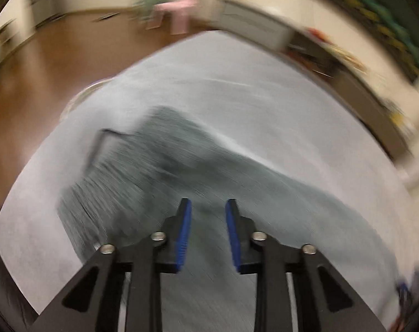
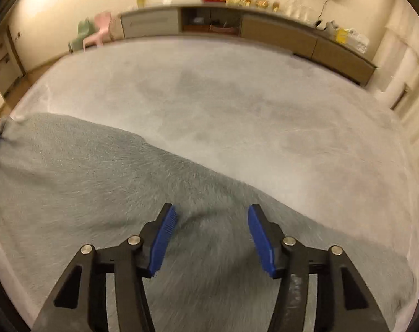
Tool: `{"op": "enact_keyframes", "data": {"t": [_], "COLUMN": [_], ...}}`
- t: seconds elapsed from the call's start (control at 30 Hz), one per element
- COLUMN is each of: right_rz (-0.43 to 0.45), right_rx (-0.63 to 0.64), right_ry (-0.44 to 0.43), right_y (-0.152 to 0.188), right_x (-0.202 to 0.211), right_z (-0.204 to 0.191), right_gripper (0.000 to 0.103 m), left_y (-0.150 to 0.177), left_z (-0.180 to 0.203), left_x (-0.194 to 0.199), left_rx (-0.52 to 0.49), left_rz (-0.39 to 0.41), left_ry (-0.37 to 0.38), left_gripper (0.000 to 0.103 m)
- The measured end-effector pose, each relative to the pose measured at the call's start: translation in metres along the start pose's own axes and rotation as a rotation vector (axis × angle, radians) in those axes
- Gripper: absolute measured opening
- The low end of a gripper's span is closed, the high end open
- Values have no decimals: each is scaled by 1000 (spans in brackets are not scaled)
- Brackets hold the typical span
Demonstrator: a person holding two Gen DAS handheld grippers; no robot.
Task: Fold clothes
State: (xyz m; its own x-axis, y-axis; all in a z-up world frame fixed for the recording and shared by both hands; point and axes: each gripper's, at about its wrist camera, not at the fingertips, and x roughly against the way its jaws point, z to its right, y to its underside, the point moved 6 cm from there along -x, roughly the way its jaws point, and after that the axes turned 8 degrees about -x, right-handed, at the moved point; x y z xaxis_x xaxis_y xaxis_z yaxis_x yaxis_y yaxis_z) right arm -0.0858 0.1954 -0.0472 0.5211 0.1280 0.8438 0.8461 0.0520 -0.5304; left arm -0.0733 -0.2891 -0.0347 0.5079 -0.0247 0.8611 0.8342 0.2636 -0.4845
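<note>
Grey-green garment (image 2: 79, 182), a soft fleecy-looking piece, lies spread on a pale grey carpet (image 2: 237, 105) that covers the floor, and it fills the lower left of the right wrist view and runs as a long diagonal band through the blurred left wrist view (image 1: 159, 163). It looks light and limp, with a brushed nap that should give the blue pads good friction, so slipping seems unlikely; the likelier trouble is pinching a second layer or the carpet pile along with the cloth. A raised wrinkle just ahead of the right gripper (image 2: 212, 215) suggests the fabric bunches readily and will need smoothing after each fold. The right gripper hovers over the garment with its jaws standing wide apart and nothing between them. The left gripper (image 1: 208, 210) is also above the cloth, its jaws narrower but apart, with no fabric visibly caught; the blur leaves that a little uncertain. At the far left edge of the right wrist view the cloth gathers to a point beside something blue, too cut off to identify. A corner or hem would be the best place to take hold, since a grip mid-panel would only lift a tent of cloth. No container for clothes shows; only a low cabinet (image 2: 278, 36) with open shelves and small items on top stands along the wall, its contents indistinct.
</note>
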Motion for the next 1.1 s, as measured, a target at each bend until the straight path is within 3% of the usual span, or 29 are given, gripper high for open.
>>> {"op": "enact_keyframes", "data": {"t": [0.1,0.2,0.23,0.3,0.37,0.4,0.53,0.7,0.83,0.87,0.93,1.0,1.03,1.07,1.1], "right_rz": [-25,-114,-114,-42,9,7,-74,-11,54,55,59,86,87,65,28], "right_rx": [80,88,63,-48,-152,-176,-250,-197,-290,-303,-308,-263,-228,-178,-136], "right_ry": [-119,-65,-49,-62,-31,32,170,175,207,233,296,196,152,125,104], "right_y": [52,105,116,123,120,118,117,75,54,56,64,66,67,72,81], "right_x": [37,41,48,82,97,96,72,44,28,30,44,60,64,60,58], "right_z": [-16,4,18,54,94,120,206,242,288,296,297,278,266,249,238], "right_gripper": [57,57,56,57,57,57,58,58,59,59,58,58,58,58,58], "left_y": [32,66,71,75,78,78,63,32,17,19,26,40,54,65,68], "left_z": [40,66,73,94,111,117,140,179,205,203,204,200,193,186,183], "left_x": [9,-12,-14,-8,-11,-16,-42,-64,-63,-52,-27,-23,-33,-42,-39], "left_rx": [-143,-251,-277,-303,-322,-332,-363,-354,-286,-259,-257,-302,-317,-333,-352], "left_rz": [-40,-135,-144,-128,-133,-146,-165,-124,-133,-125,-105,-130,-179,-219,-200], "left_ry": [100,57,48,107,132,117,4,-43,7,63,162,139,105,77,81], "left_gripper": [35,35,35,35,35,35,35,36,33,33,33,34,34,34,35]}}
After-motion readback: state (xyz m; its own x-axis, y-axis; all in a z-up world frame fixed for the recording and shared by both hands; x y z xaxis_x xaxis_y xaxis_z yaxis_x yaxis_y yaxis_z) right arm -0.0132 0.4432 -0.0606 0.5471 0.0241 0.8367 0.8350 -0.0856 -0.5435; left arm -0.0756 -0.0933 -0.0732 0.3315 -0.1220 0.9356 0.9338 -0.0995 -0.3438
